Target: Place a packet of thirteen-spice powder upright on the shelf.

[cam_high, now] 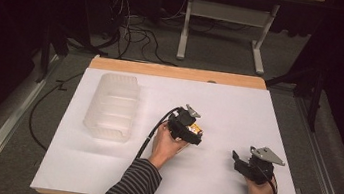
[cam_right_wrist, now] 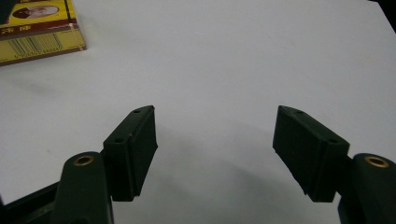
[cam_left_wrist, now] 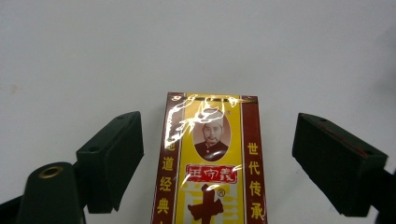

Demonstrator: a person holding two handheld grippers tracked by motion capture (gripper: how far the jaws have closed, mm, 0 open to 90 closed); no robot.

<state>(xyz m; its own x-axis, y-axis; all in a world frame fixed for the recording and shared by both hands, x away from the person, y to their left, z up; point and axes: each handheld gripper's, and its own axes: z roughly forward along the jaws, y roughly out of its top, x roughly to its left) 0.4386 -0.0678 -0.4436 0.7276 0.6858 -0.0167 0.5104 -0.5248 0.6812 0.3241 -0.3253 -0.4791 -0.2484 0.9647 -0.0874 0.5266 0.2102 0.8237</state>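
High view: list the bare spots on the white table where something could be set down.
Free: the wide far-right stretch of the white table, beyond the right gripper; the near-left corner, in front of the clear plastic bin. Crowded: the centre, where the left gripper straddles the yellow box with open jaws, beside the bin.

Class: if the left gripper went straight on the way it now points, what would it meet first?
Probably the yellow box: it lies between the open left gripper fingers, which do not touch it. Depth is unclear.
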